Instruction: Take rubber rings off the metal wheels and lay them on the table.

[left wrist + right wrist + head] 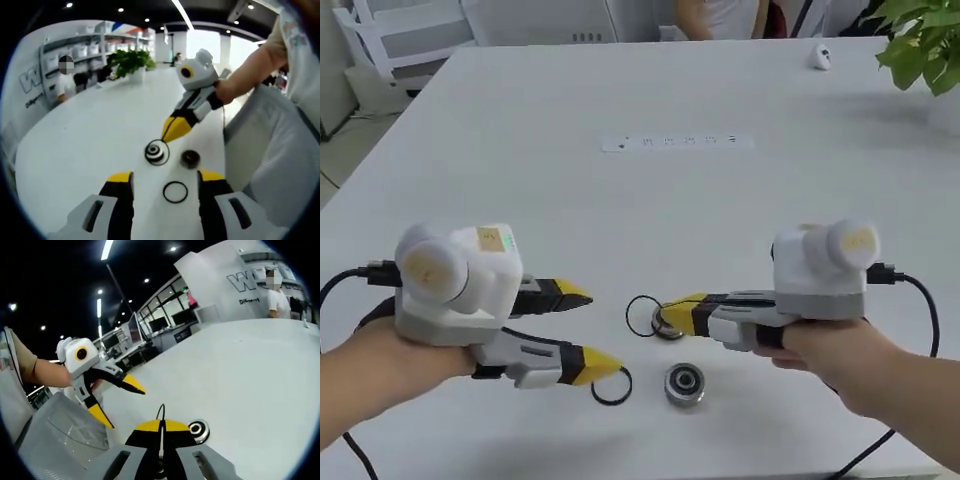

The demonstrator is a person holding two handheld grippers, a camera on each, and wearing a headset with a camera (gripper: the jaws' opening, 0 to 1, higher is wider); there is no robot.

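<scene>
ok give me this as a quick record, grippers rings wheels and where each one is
left gripper: jaws open, holding nothing
right gripper: jaws shut on a rubber ring
second wheel: at the right gripper's tips, beside the gripped ring
loose ring: flat on the table, by the left gripper's jaws
bare wheel: on the table, no ring on it

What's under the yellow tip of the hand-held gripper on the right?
A metal wheel sits on the table just below the tip of the right hand-held gripper, which is shut on a black rubber ring. The jaws cover part of the wheel.
</scene>
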